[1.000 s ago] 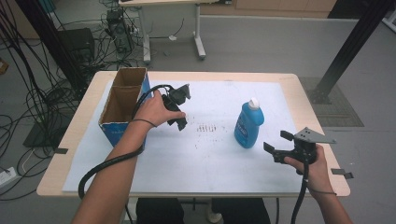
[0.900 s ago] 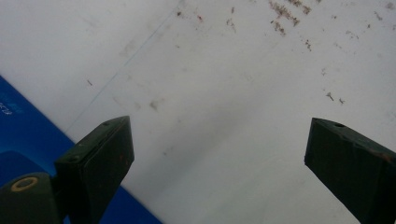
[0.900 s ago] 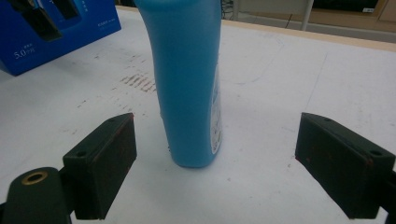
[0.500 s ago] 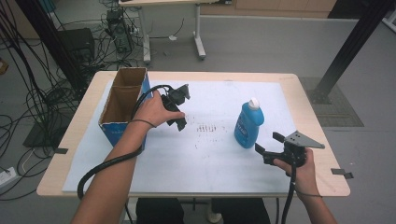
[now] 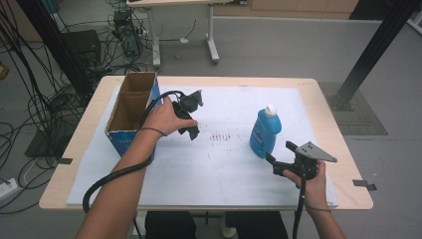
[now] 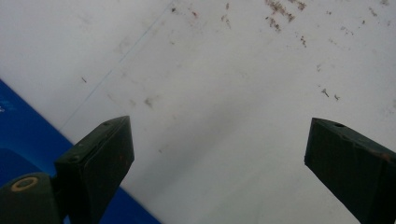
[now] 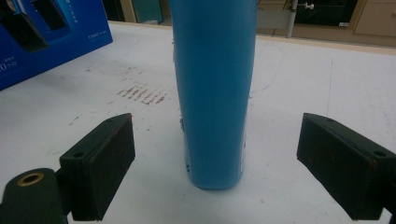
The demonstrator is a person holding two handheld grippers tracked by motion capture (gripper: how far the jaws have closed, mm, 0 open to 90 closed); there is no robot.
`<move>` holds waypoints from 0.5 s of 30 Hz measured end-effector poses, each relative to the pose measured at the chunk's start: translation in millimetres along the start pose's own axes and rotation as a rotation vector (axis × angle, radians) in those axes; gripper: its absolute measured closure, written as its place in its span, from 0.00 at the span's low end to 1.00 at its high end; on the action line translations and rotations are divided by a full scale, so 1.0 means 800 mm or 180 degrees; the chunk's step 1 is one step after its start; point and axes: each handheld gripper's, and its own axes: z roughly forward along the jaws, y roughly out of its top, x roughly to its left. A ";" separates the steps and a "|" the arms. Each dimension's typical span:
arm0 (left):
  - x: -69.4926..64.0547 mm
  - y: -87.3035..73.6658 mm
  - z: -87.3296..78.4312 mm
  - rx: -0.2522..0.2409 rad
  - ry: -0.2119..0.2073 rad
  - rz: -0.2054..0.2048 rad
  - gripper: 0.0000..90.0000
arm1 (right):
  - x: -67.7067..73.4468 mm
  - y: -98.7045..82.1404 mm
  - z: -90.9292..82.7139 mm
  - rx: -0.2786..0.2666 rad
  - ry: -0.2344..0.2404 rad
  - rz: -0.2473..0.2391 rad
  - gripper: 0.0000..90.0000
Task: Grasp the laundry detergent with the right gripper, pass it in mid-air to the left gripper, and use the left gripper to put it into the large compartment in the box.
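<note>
Blue bottle [image 5: 264,133] stands upright on the white sheet [image 5: 224,164] covering the worktop [image 5: 328,114], right of centre, white cap on top. Right gripper [image 5: 278,162] sits just beside it on the person's side, low & roughly level, pointing at the bottle's base.

Key relation: in the right gripper view the bottle [image 7: 215,88] is dead ahead, between the lines of the two jaws but a bit beyond their tips, not touching either. Long axis of bottle is vertical; jaws open sideways, so they'd close across its narrower body, not along it. Gap on both sides looks enough to clear.

Right gripper [image 7: 215,172]: jaws wide apart, have just been opening a little more, nothing held, bottle not yet between the pads.

Left gripper [image 5: 191,119] is well apart from the bottle, over near the open cardboard box [image 5: 130,113] at the left of the worktop. Left gripper view: jaws spread wide, empty, bare sheet w/ brown specks below, blue box side [image 6: 28,140] at the edge.

Right hand [image 5: 311,181] is clearly the nearer one. Judgement: next move is a short straight push fwd so the bottle sits between the pads, then close. Risk: nudging the bottle over w/ a jaw tip, since it's tall & narrow-based.
</note>
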 end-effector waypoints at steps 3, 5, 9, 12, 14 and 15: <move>-0.001 0.000 0.000 0.0001 0.0001 -0.0004 0.10 | 0.003 -0.002 0.003 -0.0021 -0.0025 -0.0002 0.12; -0.001 0.001 0.001 0.0011 -0.0008 0.0002 0.10 | 0.005 -0.004 0.005 -0.0028 -0.0041 0.0003 0.12; -0.001 0.002 0.001 0.0010 -0.0011 0.0003 0.10 | 0.007 -0.007 0.010 -0.0038 -0.0060 0.0008 0.12; -0.002 0.003 0.001 0.0006 -0.0011 0.0010 0.10 | 0.008 -0.010 0.014 -0.0031 -0.0071 0.0017 0.12; -0.002 0.003 0.001 0.0007 -0.0009 0.0012 0.10 | 0.009 -0.011 0.015 -0.0023 -0.0086 0.0016 0.12; -0.002 0.003 0.001 0.0005 -0.0010 0.0014 0.10 | 0.009 -0.012 0.016 -0.0026 -0.0088 0.0019 0.12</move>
